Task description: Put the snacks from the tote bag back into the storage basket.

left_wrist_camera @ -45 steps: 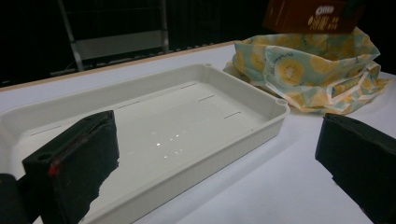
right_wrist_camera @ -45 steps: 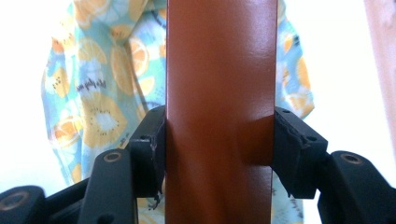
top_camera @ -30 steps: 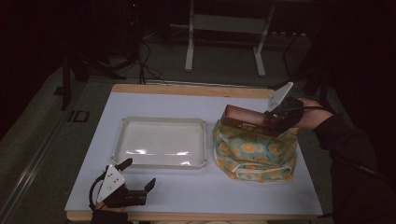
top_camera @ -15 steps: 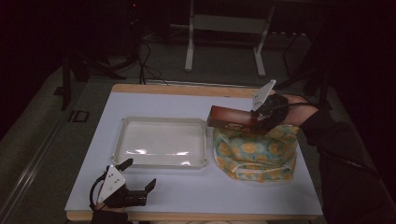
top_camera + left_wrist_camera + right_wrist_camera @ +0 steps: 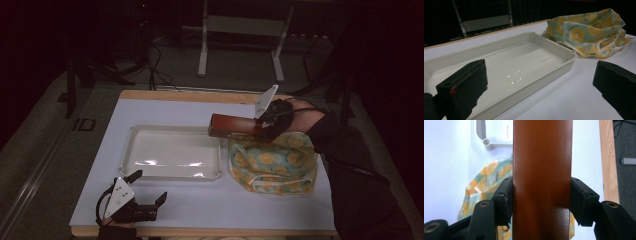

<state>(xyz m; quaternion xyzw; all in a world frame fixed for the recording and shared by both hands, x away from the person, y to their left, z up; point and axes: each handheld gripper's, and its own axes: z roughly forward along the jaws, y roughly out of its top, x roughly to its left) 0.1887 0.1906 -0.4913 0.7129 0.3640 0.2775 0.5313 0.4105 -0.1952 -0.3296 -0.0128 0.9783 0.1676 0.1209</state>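
Above the far right of the table (image 5: 200, 210), held off the surface: a long brown box (image 5: 235, 127), clamped across its width by the right gripper (image 5: 265, 129). Jaws pressed hard against both long sides in the right gripper view, box (image 5: 541, 180) running straight up the middle and cut off at top and bottom, so no end of it on show there. Front of the box in shadow from above, print on it too dark to read. Poking out leftward over the gap between bag and tray, touching neither. Beneath it, a crumpled yellow-and-green patterned bag (image 5: 272, 165), mouth partly covered by gripper and sleeve (image 5: 350, 165); inside of the bag not visible. From the left gripper view, same bag (image 5: 589, 30) slumped in folds just beyond the tray corner, contents hidden.

Left of the bag, just beside it: a shallow white tray (image 5: 172, 131), glare on its floor. Near edge of the tray (image 5: 564, 62) right ahead of the left gripper (image 5: 142, 212), low at the table's front left corner, jaws wide apart with nothing between. Hand behind it cut off by the frame edge. Beyond the table, dark floor, a pale metal frame stand (image 5: 240, 30), cables barely made out.
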